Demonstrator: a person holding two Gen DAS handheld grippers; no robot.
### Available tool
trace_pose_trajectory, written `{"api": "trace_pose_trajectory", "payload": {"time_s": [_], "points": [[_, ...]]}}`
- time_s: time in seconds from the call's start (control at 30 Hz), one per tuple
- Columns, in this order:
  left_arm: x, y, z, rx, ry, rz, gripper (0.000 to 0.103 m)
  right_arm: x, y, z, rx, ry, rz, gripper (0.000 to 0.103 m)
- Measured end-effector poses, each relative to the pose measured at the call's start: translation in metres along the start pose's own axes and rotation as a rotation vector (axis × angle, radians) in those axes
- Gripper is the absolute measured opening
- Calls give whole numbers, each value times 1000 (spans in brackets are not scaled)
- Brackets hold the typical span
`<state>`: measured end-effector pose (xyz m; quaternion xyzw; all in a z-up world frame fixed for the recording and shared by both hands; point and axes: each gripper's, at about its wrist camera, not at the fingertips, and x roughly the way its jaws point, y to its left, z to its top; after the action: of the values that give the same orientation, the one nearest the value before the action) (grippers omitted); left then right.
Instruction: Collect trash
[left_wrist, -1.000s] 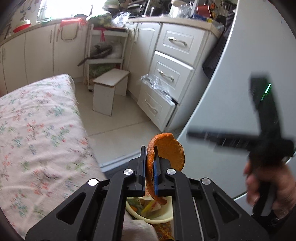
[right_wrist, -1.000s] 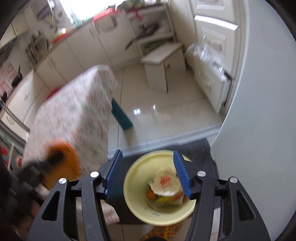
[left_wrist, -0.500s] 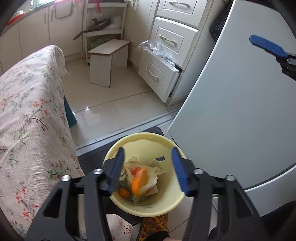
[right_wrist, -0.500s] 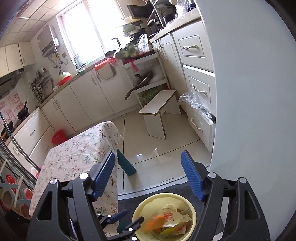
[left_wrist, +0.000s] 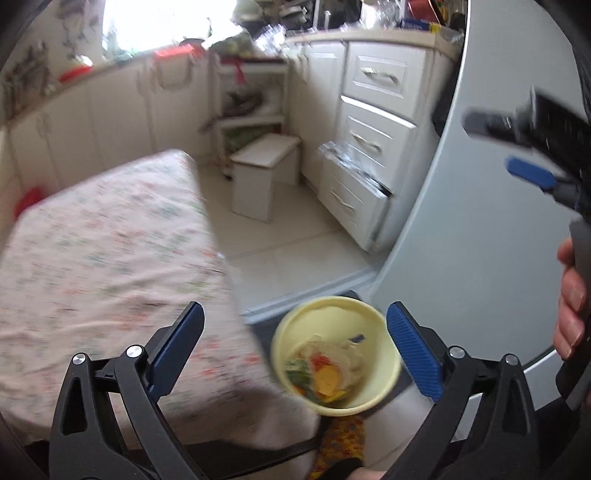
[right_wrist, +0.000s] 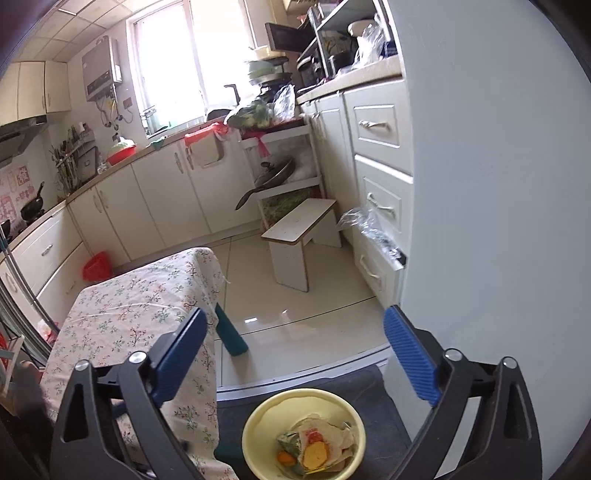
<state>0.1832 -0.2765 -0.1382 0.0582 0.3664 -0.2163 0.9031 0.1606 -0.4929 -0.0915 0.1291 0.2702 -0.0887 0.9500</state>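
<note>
Both claws are wide apart and hold nothing: left claw (left_wrist: 293, 354), right claw (right_wrist: 295, 354). The peel (right_wrist: 315, 454) lies in the yellow bowl (right_wrist: 258, 417).

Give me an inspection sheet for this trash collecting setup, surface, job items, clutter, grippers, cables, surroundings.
Surface: table under a floral cloth; no trash seen on the part in view.
Job's things: yellow bin on a dark floor mat, holding orange peel and crumpled wrappers.
Clutter: white stool, teal object and red basket on the floor.
Grippers: left gripper and right gripper both open, both empty.
Cables: nothing seen.
Surroundings: kitchen cabinets, a bottom drawer left ajar with plastic hanging out, a grey-white appliance side beside the bin.
</note>
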Motion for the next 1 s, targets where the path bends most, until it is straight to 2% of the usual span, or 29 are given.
{"api": "trace_pose_trajectory", "payload": {"time_s": [0.17,0.27,0.43,0.57,0.67,1.0], "points": [[-47,18,1,13,-32,61,95,-27,5,-17,12,-10,-73,96],[-72,33,2,-24,-45,55,95,-46,17,-29,-12,-29,-146,96],[-121,53,-4,-46,-96,40,95,-79,36,-47,-22,-67,-155,96],[-154,58,-14,-58,-133,65,95,-104,53,-61,-35,-59,-153,96],[-176,56,-25,-47,-153,74,95,-122,66,-69,-51,-40,-149,96],[-231,42,-60,-22,-189,75,95,-179,94,-79,-71,-106,-159,96]]}}
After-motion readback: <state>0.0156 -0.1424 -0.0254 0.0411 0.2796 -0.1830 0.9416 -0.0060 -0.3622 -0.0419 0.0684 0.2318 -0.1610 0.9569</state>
